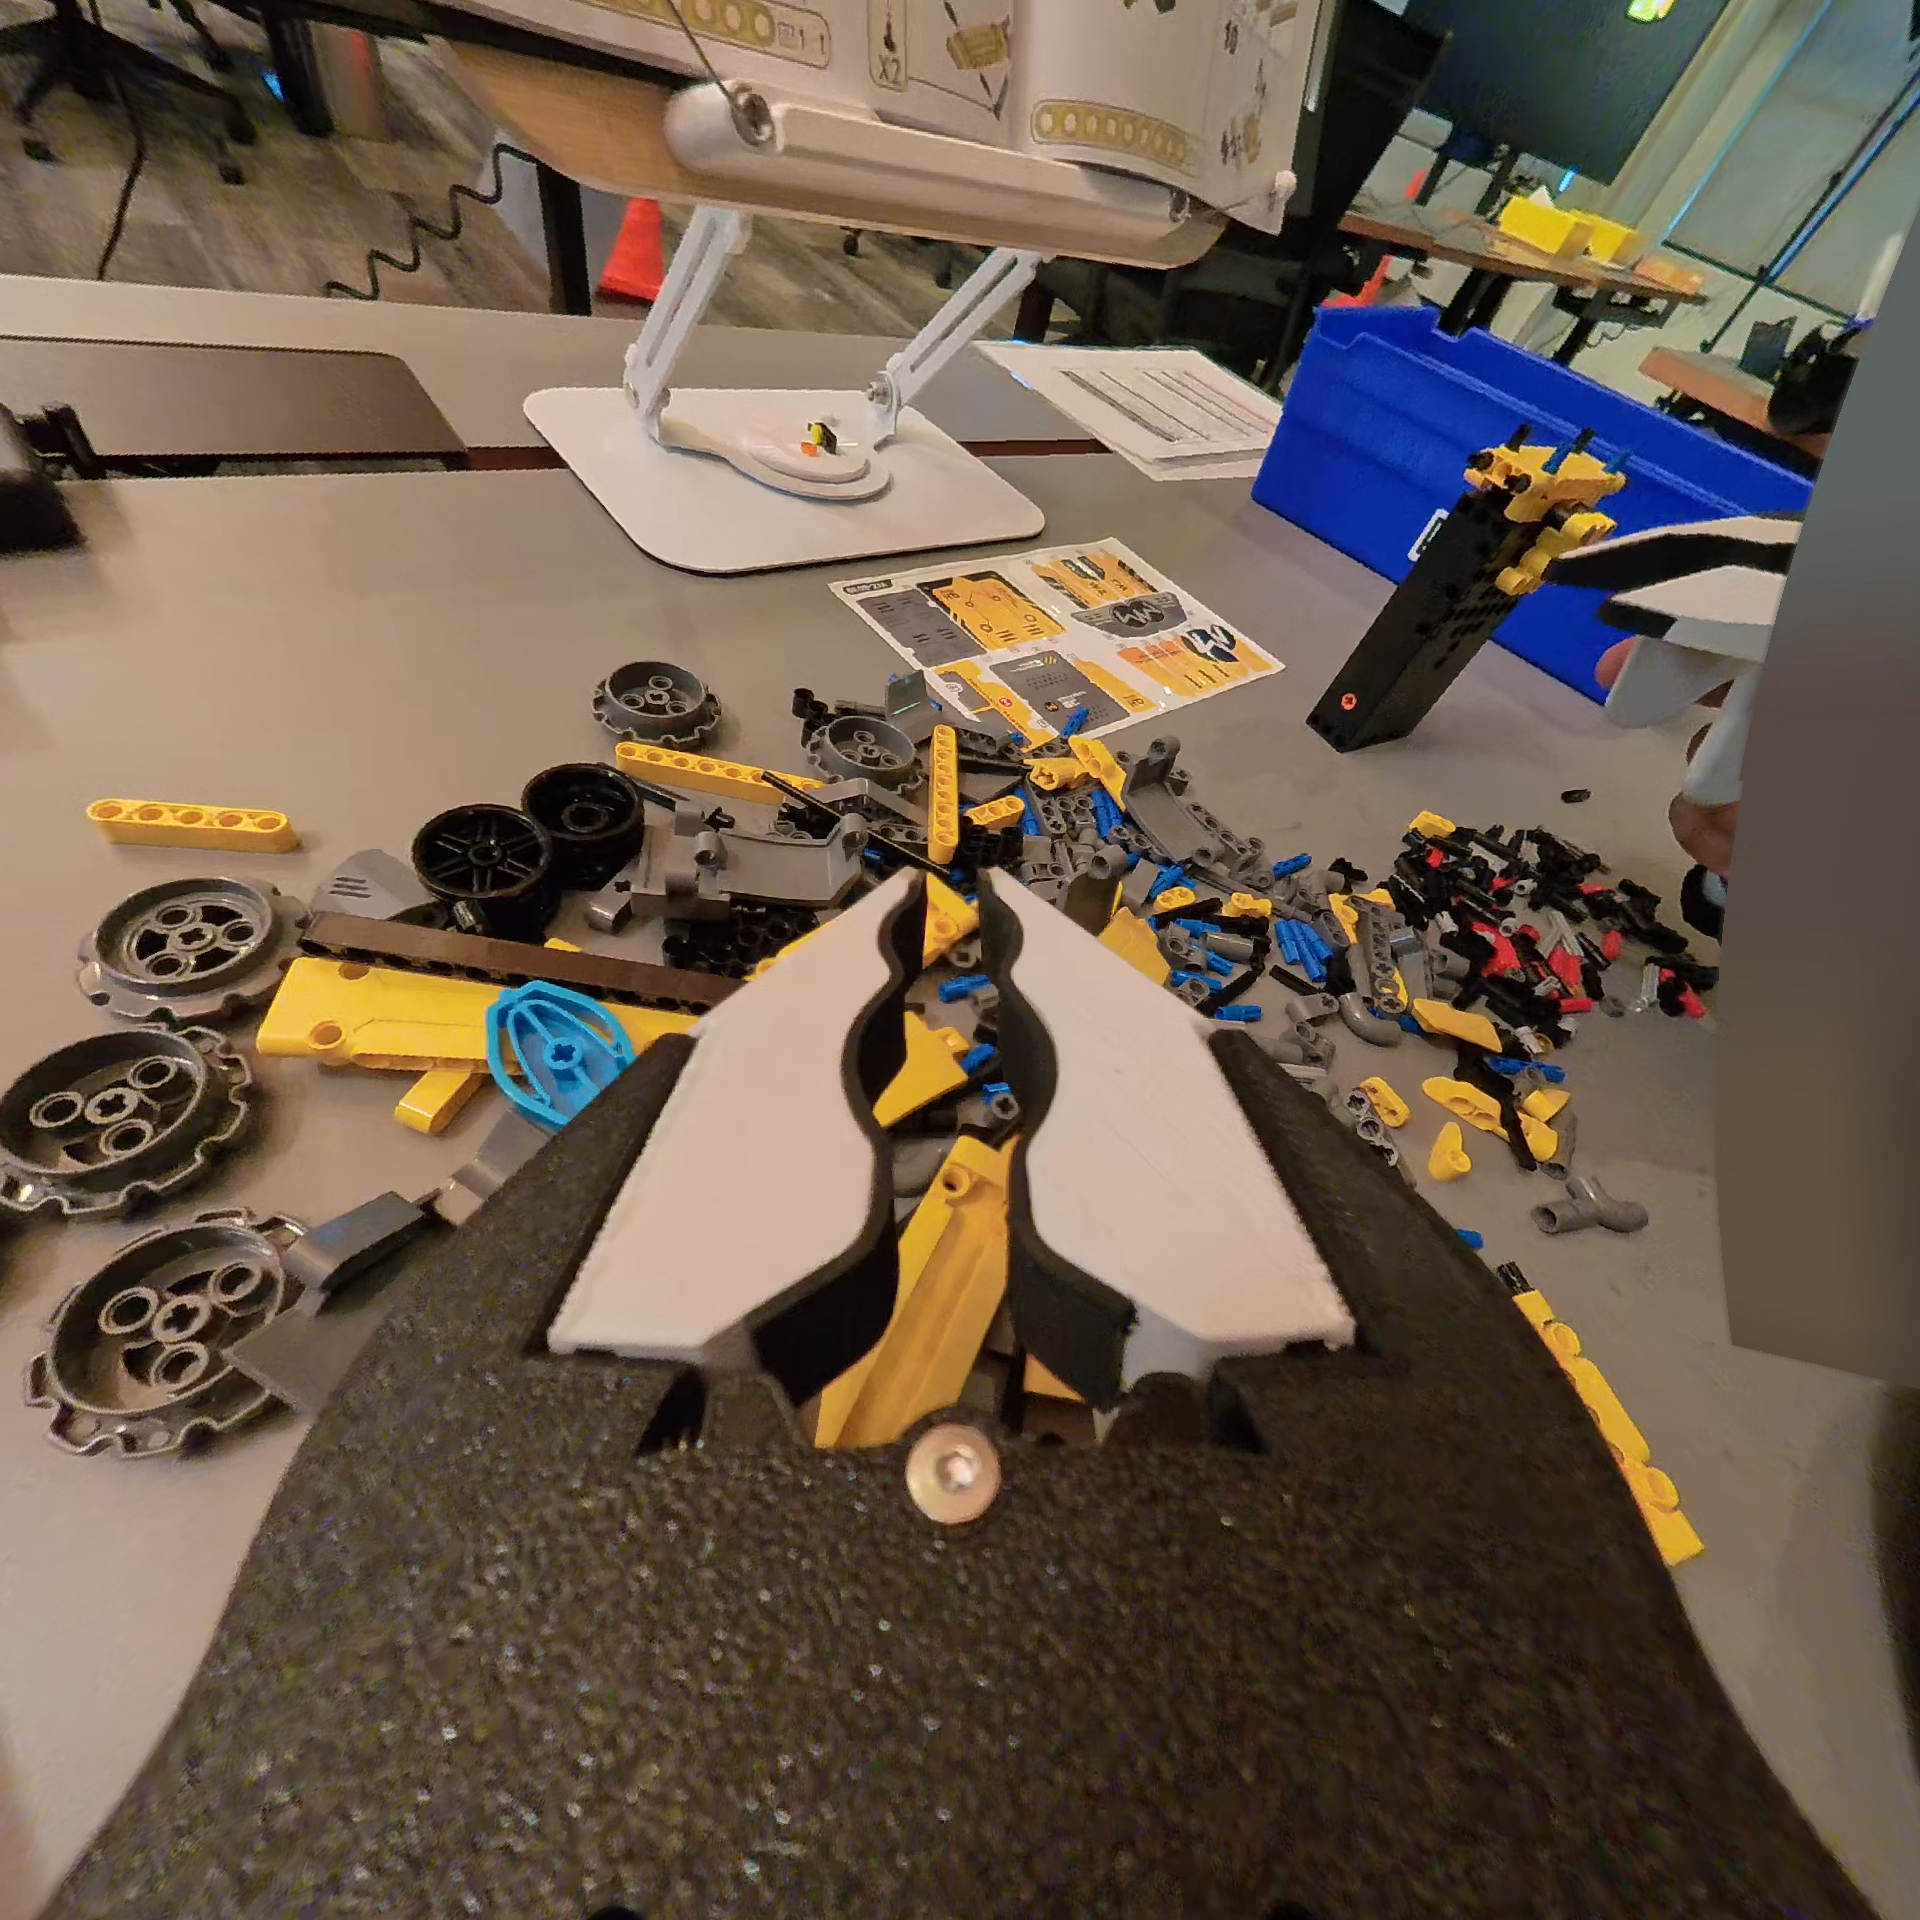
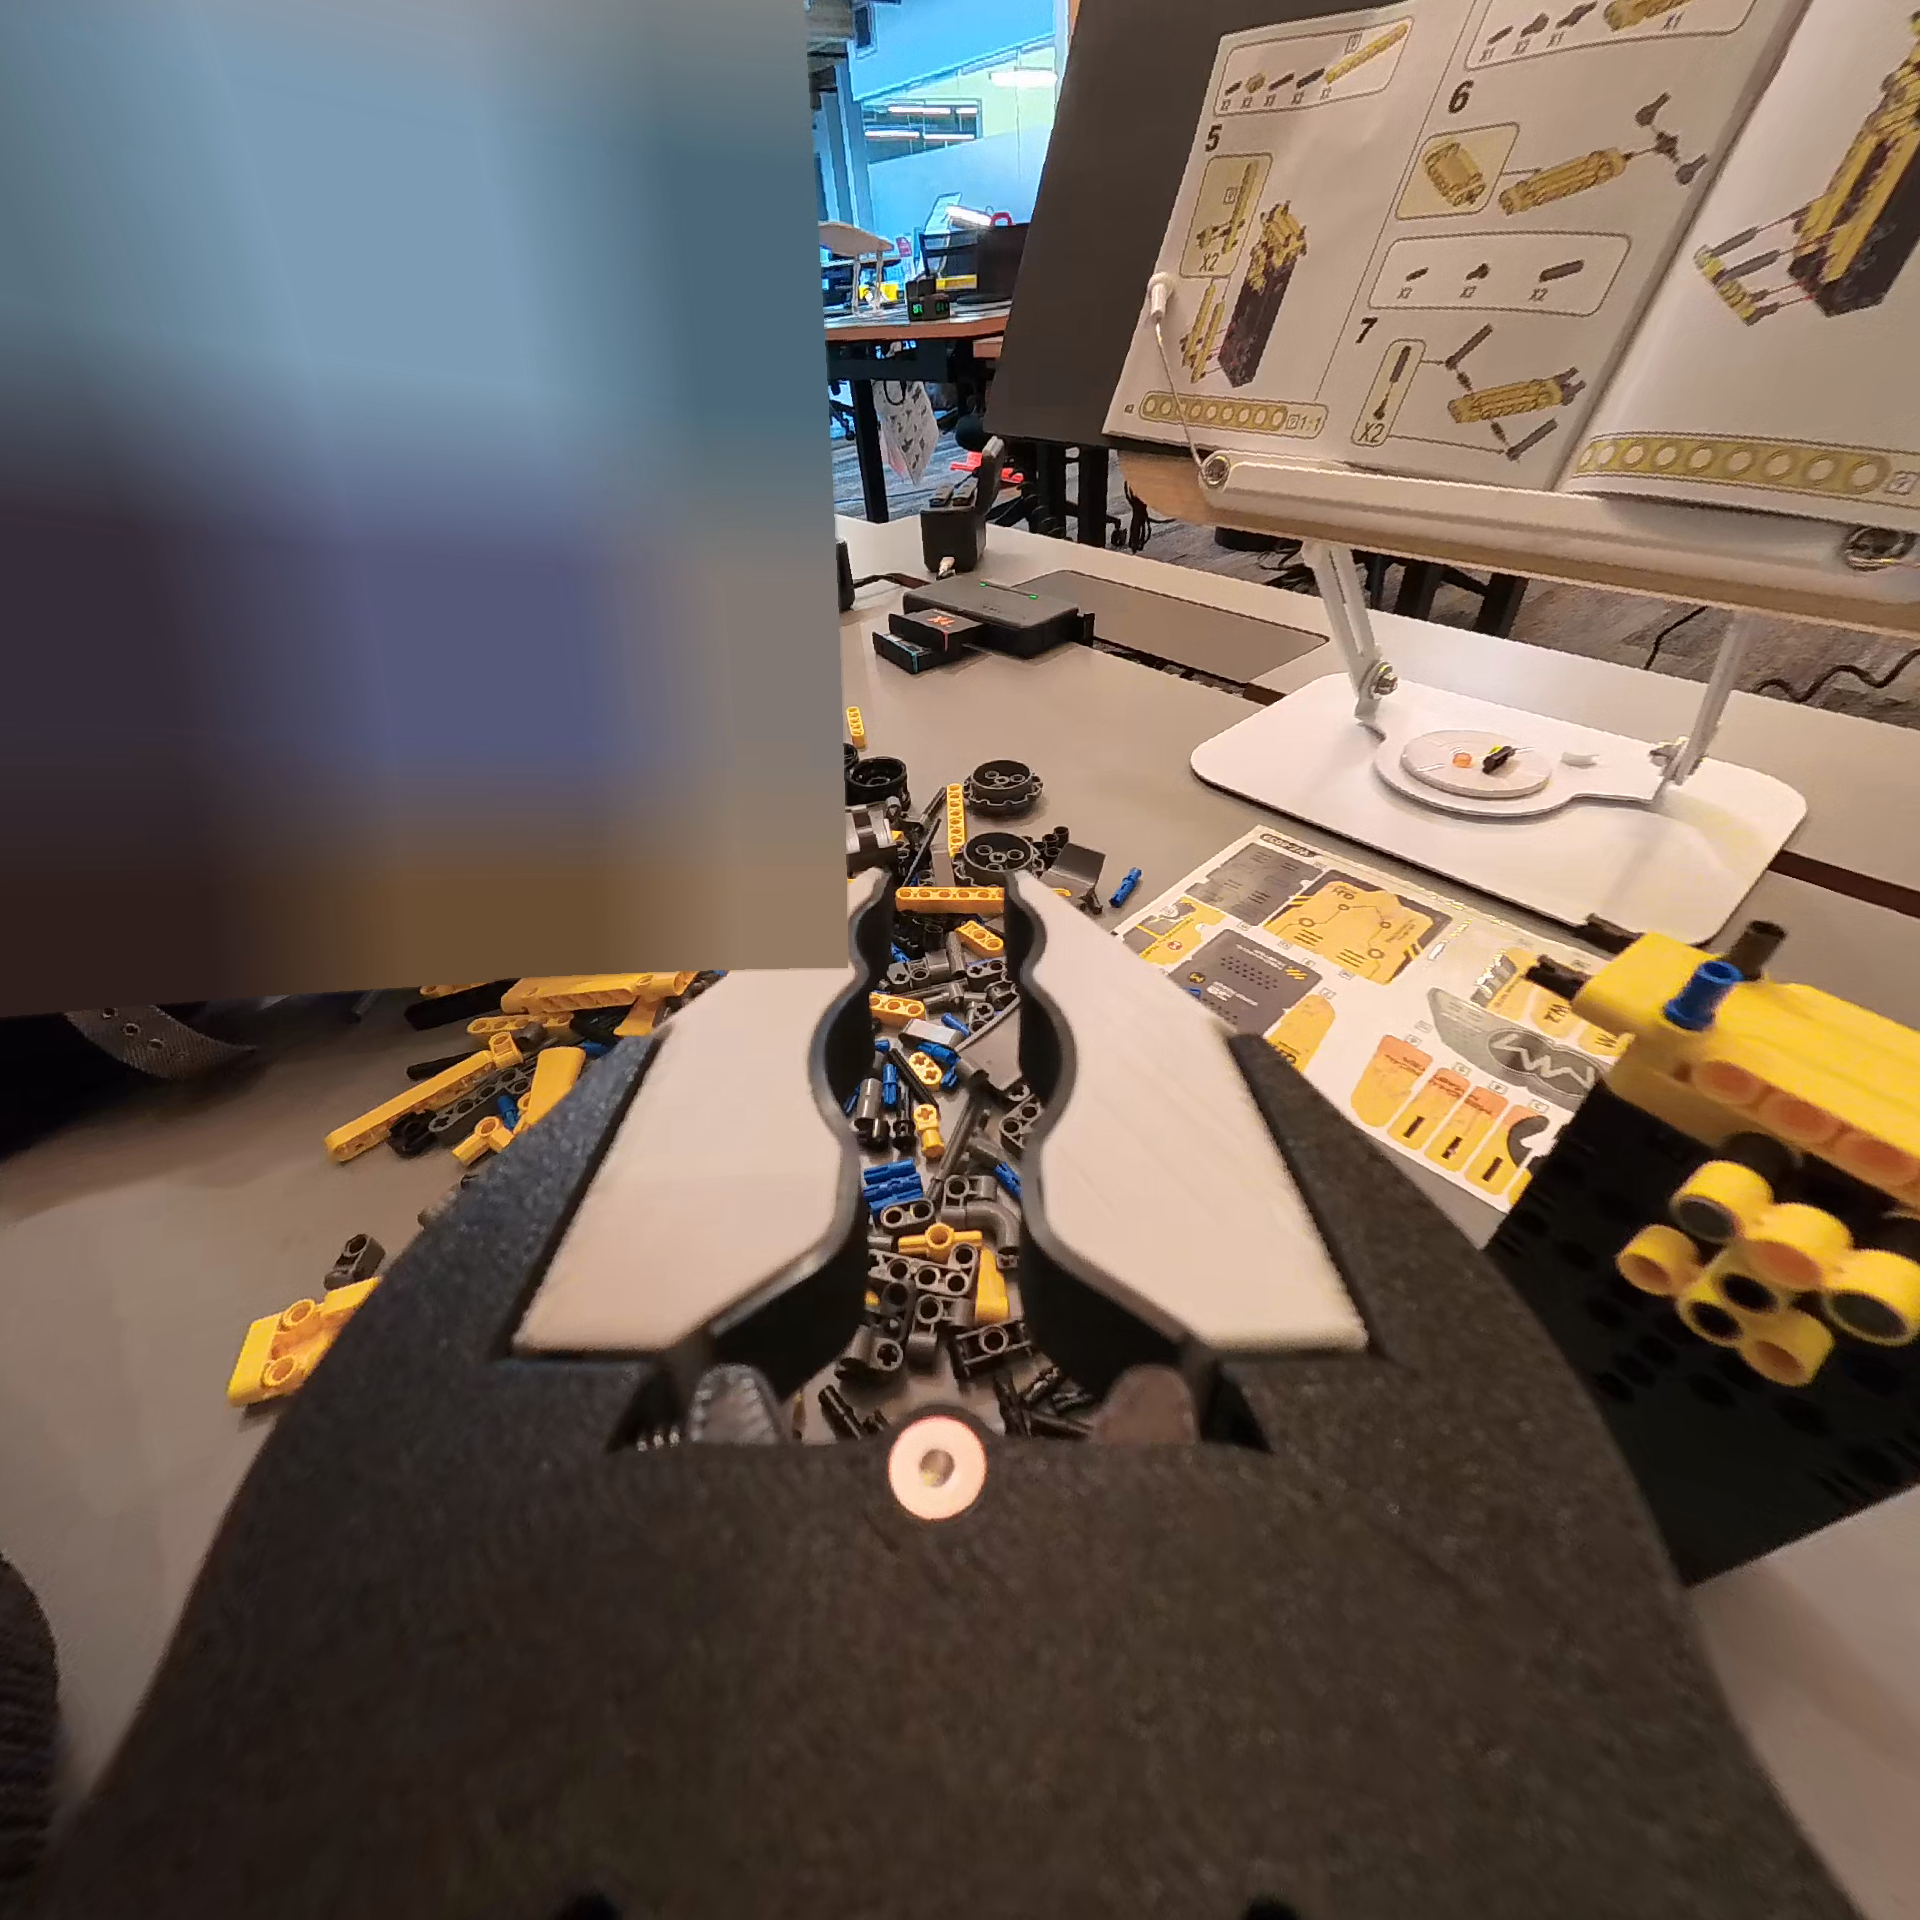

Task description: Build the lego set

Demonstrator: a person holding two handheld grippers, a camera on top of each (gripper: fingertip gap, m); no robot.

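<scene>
My left gripper [image 1: 951, 883] hovers over a pile of loose building pieces [image 1: 1039, 831], yellow, grey, black, blue and red. Its jaws stand a narrow gap apart, and I see nothing gripped; yellow panels [image 1: 935, 1309] lie beneath. My right gripper [image 2: 948, 888] is open and empty above small grey and blue connectors [image 2: 935, 1247]. A black and yellow built block [image 2: 1714, 1195] stands tilted just right of its right finger. In the left wrist view the right gripper [image 1: 1579, 590] has its tips by the block's [image 1: 1455, 613] yellow top. I cannot tell if they touch.
A white book stand [image 1: 790, 488] holds an open instruction booklet [image 2: 1455, 239] at the back. A sticker sheet [image 1: 1049, 623] lies before it. A blue bin [image 1: 1382, 436] stands back right. Grey toothed wheels [image 1: 125, 1122] and black tyres [image 1: 530, 842] lie left. Black devices [image 2: 987, 618] sit farther back. Left tips to right tips: about 20 cm.
</scene>
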